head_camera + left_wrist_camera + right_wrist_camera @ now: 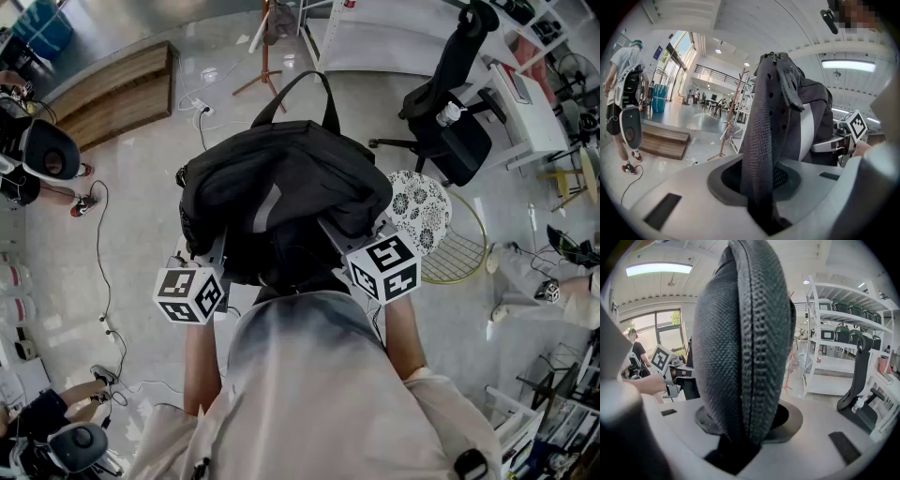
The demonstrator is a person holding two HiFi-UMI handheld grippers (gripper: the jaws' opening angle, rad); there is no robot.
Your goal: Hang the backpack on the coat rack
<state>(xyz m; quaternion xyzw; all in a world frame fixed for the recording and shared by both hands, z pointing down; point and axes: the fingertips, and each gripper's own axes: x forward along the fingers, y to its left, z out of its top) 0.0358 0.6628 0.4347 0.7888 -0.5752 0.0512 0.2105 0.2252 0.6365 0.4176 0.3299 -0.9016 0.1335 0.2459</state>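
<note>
I hold a black backpack (281, 192) up in front of me between both grippers, its top handle (298, 94) pointing away. My left gripper (761, 187) is shut on a thin dark mesh strap (761, 122) of the backpack. A thick padded shoulder strap (740, 333) is clamped in my right gripper (740, 430). In the head view the left gripper (211, 258) and right gripper (354, 242) reach under the bag, so their jaws are hidden. The wooden coat rack (265, 52) stands far ahead on the floor; the coat rack (730, 117) also shows in the left gripper view.
A black office chair (450, 103) and white desk (525, 108) stand at the right. A round patterned stool (422, 208) and a gold wire hoop (464, 253) are close by. A wooden platform (112, 89) lies at left, cables cross the floor, and a person (626, 93) stands there.
</note>
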